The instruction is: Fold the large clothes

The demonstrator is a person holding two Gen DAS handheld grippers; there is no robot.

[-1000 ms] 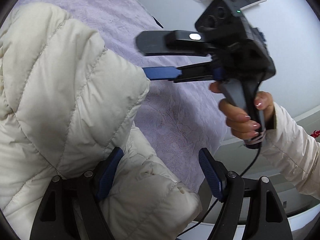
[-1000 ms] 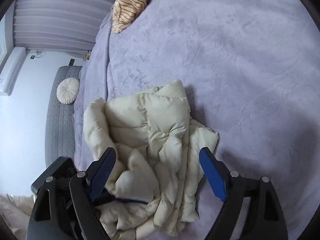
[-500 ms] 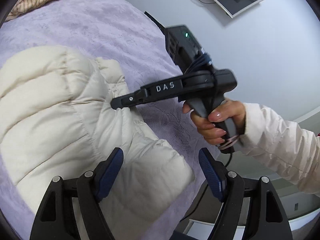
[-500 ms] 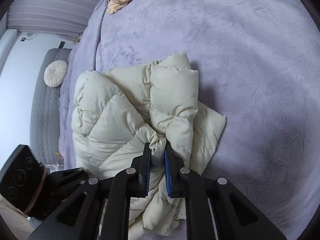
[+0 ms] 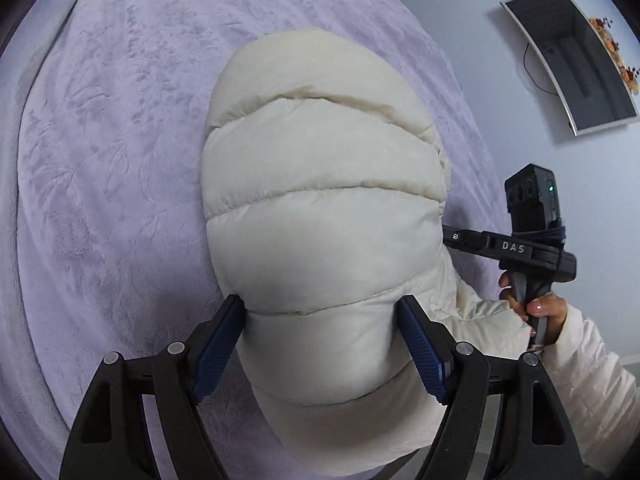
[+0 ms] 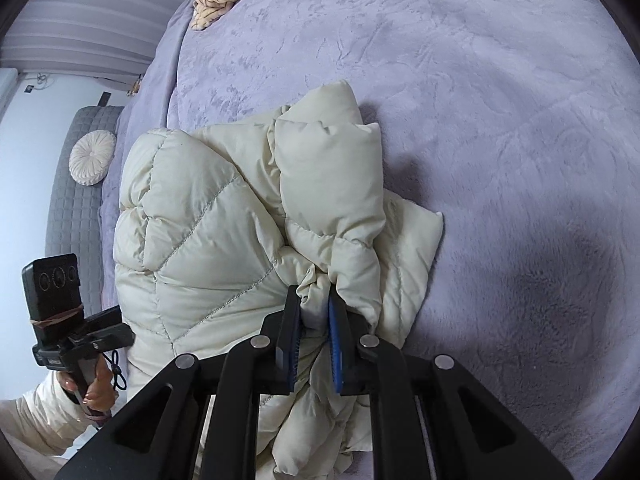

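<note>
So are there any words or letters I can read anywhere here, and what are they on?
"DAS": white letters on the black body of the right gripper, seen from the left wrist camera.
A small pale label on the left gripper, near its handle in the right wrist view: too small and blurred to read.
Nothing readable on the puffy cream jacket, the purple bedspread or the wall screen.

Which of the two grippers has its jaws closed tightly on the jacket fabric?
The right gripper: its blue pads pinch a thin bunch of the cream puffer jacket. The left gripper stands wide, its pads either side of a thick padded roll.
</note>
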